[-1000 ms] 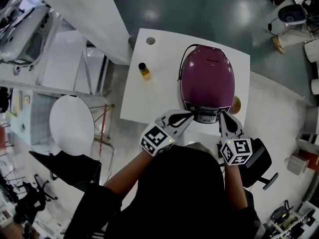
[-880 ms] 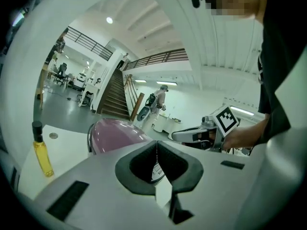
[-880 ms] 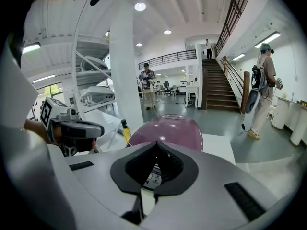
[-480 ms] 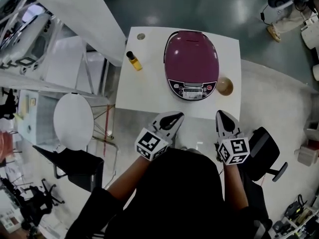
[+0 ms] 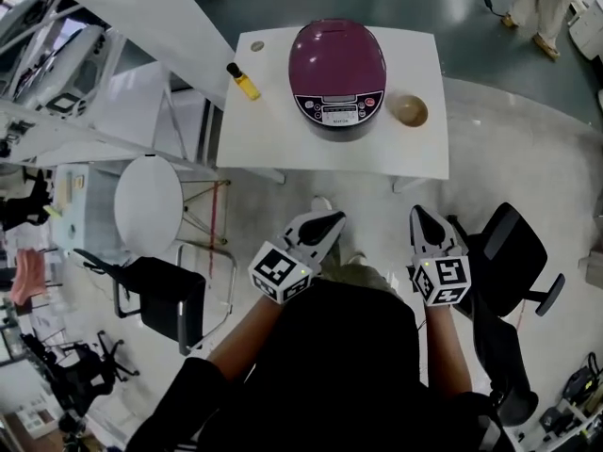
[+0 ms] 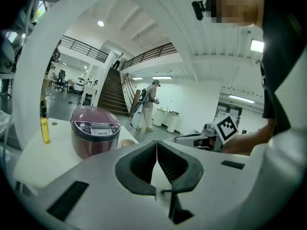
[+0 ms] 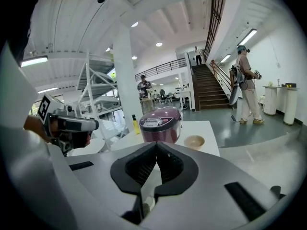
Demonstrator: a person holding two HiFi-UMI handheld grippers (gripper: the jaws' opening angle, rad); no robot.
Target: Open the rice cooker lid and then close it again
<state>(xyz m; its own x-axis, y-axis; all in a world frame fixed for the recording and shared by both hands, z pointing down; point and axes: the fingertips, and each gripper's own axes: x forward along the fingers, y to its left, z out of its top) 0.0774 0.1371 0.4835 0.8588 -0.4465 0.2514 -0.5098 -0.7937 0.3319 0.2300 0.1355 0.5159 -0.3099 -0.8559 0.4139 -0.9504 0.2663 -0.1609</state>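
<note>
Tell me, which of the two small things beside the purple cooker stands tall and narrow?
The yellow bottle, left of the rice cooker in the head view. The other, a tan bowl on its right, is low and round.

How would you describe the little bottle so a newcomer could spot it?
Find the white table carrying the maroon rice cooker. The bottle stands to the cooker's left in the head view. It is slim, yellow and dark-capped, unlike the tan bowl opposite.
</note>
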